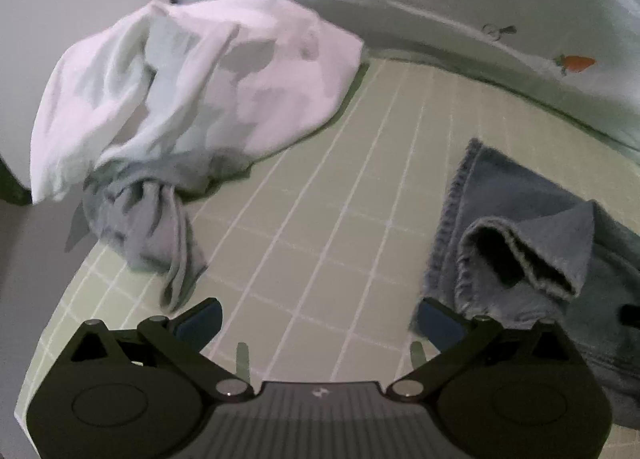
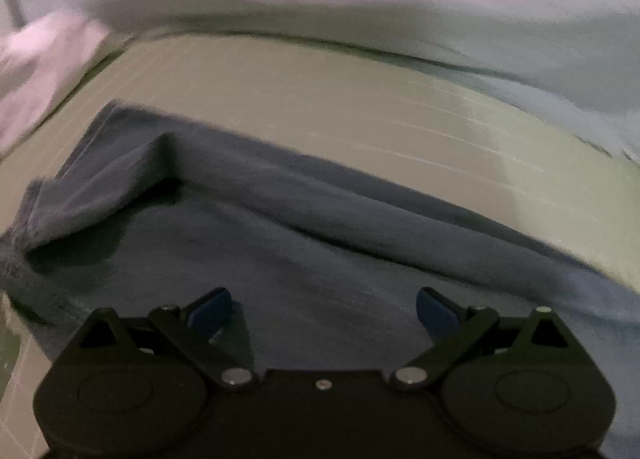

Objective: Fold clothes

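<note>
A blue-grey garment (image 1: 532, 243) lies on the green gridded mat (image 1: 320, 199) at the right of the left wrist view, one sleeve cuff standing open. My left gripper (image 1: 320, 319) hovers open over bare mat, its right finger close to that cuff. In the right wrist view the same blue-grey garment (image 2: 280, 251) spreads flat below, a folded sleeve at its left. My right gripper (image 2: 324, 311) hangs open just above the fabric, nothing between its fingers.
A crumpled white cloth (image 1: 192, 99) with a grey piece (image 1: 148, 235) tucked under it lies at the mat's far left; the white cloth (image 2: 44, 71) shows blurred in the right view. Pale bedding with an orange carrot print (image 1: 576, 63) borders the mat's far side.
</note>
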{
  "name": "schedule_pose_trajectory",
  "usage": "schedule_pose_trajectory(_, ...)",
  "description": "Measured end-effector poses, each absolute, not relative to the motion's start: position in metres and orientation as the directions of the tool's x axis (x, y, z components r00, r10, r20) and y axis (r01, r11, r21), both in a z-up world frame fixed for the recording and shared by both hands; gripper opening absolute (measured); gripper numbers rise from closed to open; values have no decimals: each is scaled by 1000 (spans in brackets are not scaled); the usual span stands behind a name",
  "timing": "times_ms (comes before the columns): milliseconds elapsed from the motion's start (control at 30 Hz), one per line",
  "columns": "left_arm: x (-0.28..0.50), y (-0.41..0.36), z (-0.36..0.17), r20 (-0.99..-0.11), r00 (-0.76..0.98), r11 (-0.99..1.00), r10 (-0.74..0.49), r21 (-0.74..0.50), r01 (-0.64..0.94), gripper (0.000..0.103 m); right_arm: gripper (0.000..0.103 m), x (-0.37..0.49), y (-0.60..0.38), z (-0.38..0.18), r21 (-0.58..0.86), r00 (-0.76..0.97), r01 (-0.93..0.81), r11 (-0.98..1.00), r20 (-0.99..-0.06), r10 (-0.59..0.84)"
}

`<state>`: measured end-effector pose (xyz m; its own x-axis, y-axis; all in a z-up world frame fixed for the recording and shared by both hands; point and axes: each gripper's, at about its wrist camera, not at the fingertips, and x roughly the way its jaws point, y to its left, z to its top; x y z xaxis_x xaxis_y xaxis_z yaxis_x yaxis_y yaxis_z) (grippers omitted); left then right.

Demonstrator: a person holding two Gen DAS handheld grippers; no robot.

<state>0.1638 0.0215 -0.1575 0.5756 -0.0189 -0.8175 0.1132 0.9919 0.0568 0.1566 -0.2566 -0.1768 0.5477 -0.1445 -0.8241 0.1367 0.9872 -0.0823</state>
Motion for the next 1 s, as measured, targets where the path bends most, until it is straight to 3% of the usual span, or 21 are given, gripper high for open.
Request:
schedule_pose_trajectory(333,167,9,-164,-838,546,992,-23,50,118,103,101,241,-212,-165,-83,608,-128,988,-794,12)
schedule_pose_trajectory(667,168,9,-158,-833,551,996,-54,-2,94,103,101,293,-261,-137,57,677,140,988,-734,-54)
schedule_pose_trajectory(833,166,5,-150,-813,561,988,-155,-116,105,103,101,238,-284,-150,64,631,220,973,-771,-91)
schedule_pose_trajectory(1000,164,-24,-148,-784,584,969,-210,-88,230,95,101,161,-310,-164,33,556,319,947,-815,-160)
